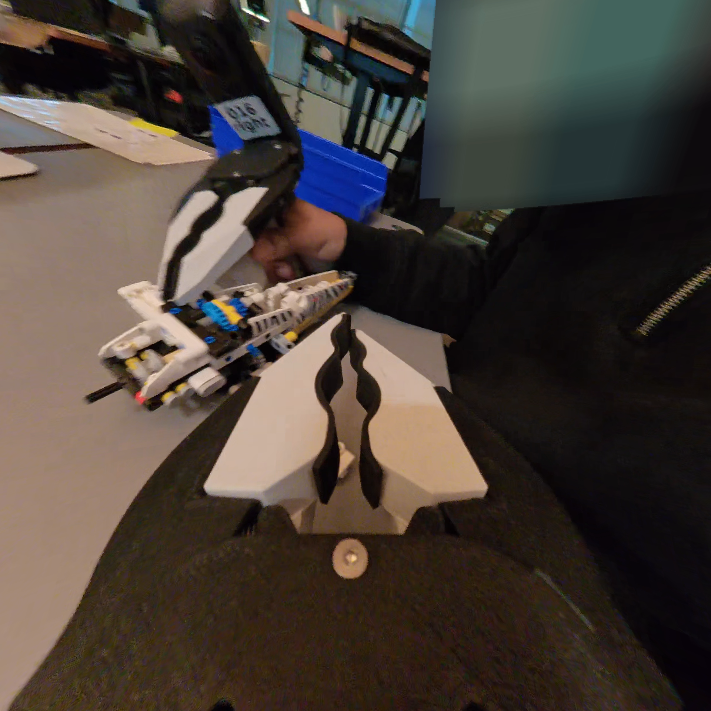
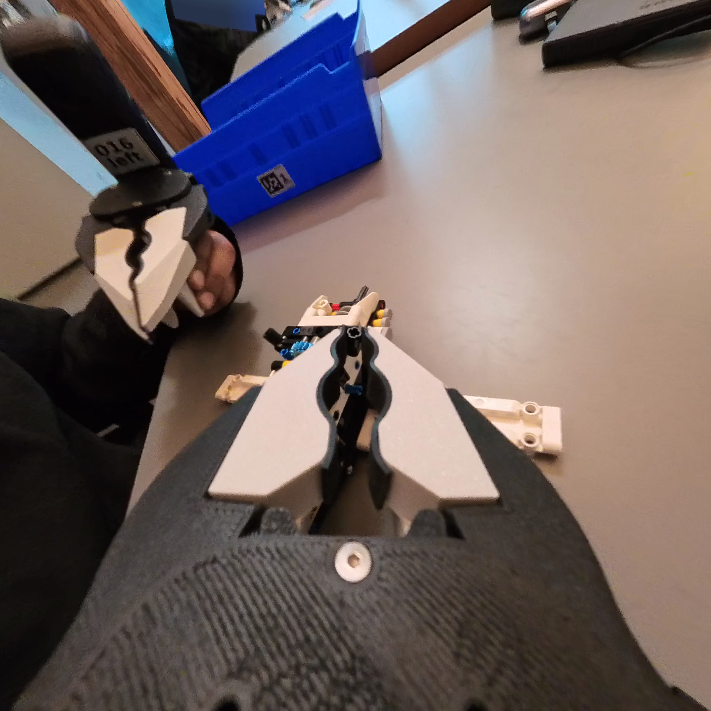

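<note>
**Right tool clamped on the brick model, left tool closed on nothing**

The right tool [image 2: 353, 334] has its two pads pressed on a black pin at the top of a brick model [image 2: 338, 319] of white, black, blue and yellow parts. The jaws stand only a sliver apart, the width of that pin. The model lies on the grey desk [image 2: 538, 231] near its front edge, just ahead of the person's dark sleeve.

The left tool [image 1: 346, 319] is closed, its wavy black pads meeting at the tips with nothing between them. It hangs just beside the model, apart from it, over the desk's front edge.

The left wrist view shows the model side-on: a long white and yellow beam running back toward the sleeve, a black axle [image 1: 104, 392] sticking out at the far end, and the right tool coming down on it from above. The right wrist view shows what that view hides: white plates [image 2: 531, 427] spreading out on the desk to either side under the tool, and the left tool's shut jaws seen from the front, with a hand [image 2: 215, 269] on its grip. A blue bin [image 2: 307, 127] stands behind the model in both views.
</note>
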Demonstrator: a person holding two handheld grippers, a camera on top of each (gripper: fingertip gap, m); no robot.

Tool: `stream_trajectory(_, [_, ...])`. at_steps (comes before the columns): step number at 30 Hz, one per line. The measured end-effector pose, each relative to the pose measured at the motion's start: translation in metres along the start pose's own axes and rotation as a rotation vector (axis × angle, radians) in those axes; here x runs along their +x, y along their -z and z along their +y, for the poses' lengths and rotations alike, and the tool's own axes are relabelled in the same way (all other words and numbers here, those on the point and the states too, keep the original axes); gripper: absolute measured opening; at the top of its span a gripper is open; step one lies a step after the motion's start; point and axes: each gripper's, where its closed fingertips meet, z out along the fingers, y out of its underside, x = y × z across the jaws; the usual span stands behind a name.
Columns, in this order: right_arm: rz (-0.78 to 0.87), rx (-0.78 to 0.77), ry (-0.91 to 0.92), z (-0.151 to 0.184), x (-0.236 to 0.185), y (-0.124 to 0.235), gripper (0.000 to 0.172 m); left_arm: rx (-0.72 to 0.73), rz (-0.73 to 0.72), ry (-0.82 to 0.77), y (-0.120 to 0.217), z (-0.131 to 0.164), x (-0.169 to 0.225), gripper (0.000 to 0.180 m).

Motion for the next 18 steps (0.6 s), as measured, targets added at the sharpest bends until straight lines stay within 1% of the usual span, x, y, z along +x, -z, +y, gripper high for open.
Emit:
stream_trajectory(2, [-0.018, 0.037, -0.054, -0.001, 0.002, 0.0, 0.005, 0.033, -0.052, 0.017, 0.002, -0.004, -0.011, 0.0])
stream_trajectory(4, [-0.02, 0.06, -0.088, -0.003, 0.003, 0.0, 0.005, 0.053, -0.138, 0.047, 0.005, -0.006, -0.027, 0.0])
stream_trajectory(6, [-0.01, 0.065, -0.08, -0.004, 0.003, -0.001, 0.006, 0.052, -0.2, 0.059, 0.005, -0.005, -0.038, 0.008])
stream_trajectory(7, [0.002, 0.059, -0.066, -0.003, 0.004, -0.001, 0.01, 0.048, -0.23, 0.06, 0.004, -0.004, -0.042, 0.012])
stream_trajectory(9, [0.034, 0.059, -0.031, -0.006, 0.005, 0.002, 0.027, 0.027, -0.26, 0.051, 0.003, -0.001, -0.046, 0.014])
stream_trajectory(10, [0.044, 0.069, -0.014, -0.009, 0.004, 0.004, 0.03, 0.025, -0.277, 0.051, 0.003, -0.001, -0.049, 0.014])
stream_trajectory(14, [0.074, 0.137, 0.049, -0.025, -0.001, 0.019, 0.033, 0.049, -0.287, 0.071, 0.006, -0.003, -0.052, 0.015])
stream_trajectory(18, [0.119, 0.167, 0.093, -0.031, 0.0, 0.031, 0.033, 0.054, -0.294, 0.087, 0.007, -0.003, -0.054, 0.017])
